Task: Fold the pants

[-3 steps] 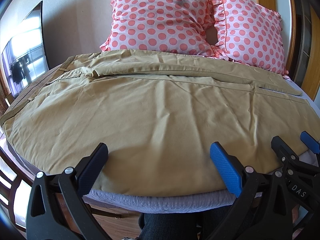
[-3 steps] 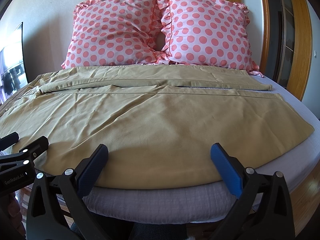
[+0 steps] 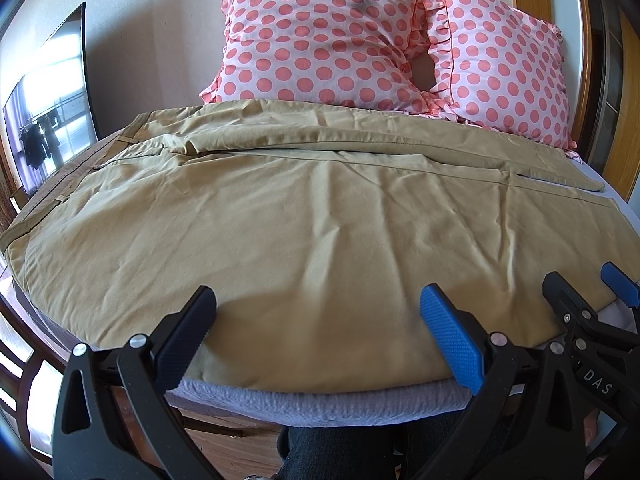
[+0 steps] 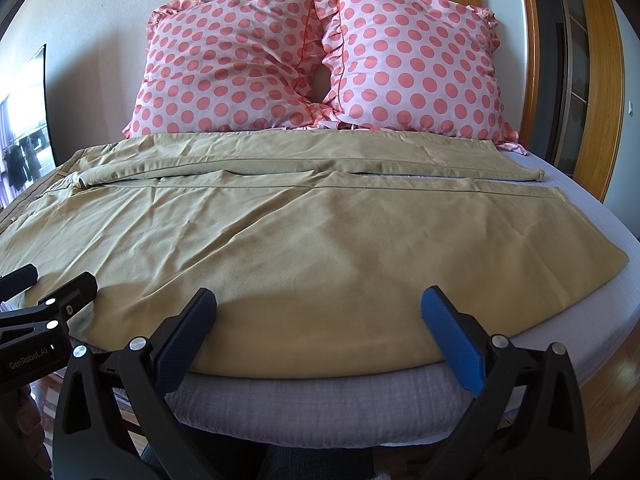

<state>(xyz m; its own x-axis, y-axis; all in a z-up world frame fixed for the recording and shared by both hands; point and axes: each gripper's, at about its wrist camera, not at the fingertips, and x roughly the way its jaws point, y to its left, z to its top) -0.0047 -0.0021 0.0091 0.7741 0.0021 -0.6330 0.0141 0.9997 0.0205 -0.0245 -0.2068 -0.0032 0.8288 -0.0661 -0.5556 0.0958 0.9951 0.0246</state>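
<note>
The tan pants (image 4: 304, 248) lay spread flat across the bed (image 4: 320, 396), waistband to the left, one leg nearest the foot edge and the other beside the pillows. Light creases ran through the near leg. Two pink polka-dot pillows (image 4: 320, 64) stood against the wall beyond. The left gripper (image 3: 318, 320) was held over the near hem with its jaws spread wide, gripping nothing. The right gripper (image 4: 318, 320) sat just to its right, likewise wide apart and empty, above the same edge.
</note>
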